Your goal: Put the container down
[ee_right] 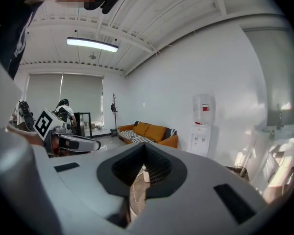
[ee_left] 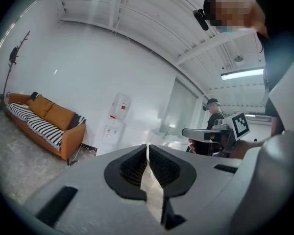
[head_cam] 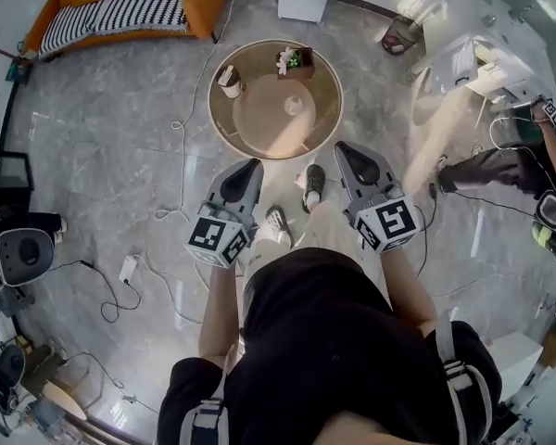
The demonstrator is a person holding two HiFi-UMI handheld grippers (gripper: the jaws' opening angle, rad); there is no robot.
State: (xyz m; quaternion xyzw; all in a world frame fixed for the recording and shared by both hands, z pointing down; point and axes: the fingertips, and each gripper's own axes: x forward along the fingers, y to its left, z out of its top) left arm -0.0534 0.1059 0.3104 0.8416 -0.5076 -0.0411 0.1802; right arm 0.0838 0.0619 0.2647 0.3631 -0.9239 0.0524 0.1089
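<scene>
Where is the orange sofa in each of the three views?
Head view: the orange sofa is at the top left edge.
Left gripper view: at the left, at mid-height.
Right gripper view: in the centre, just above the jaws.
Shared landmark: the white water dispenser, right of the sofa in both gripper views.

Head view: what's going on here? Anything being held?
A person stands facing a round table, a gripper in each hand. The left tongs and right tongs are both shut and empty, held out in front of the body and touching nothing. On the table stand a container near the left rim, a small white object near the middle and a small plant box at the far rim. Nothing is being handled.
</scene>
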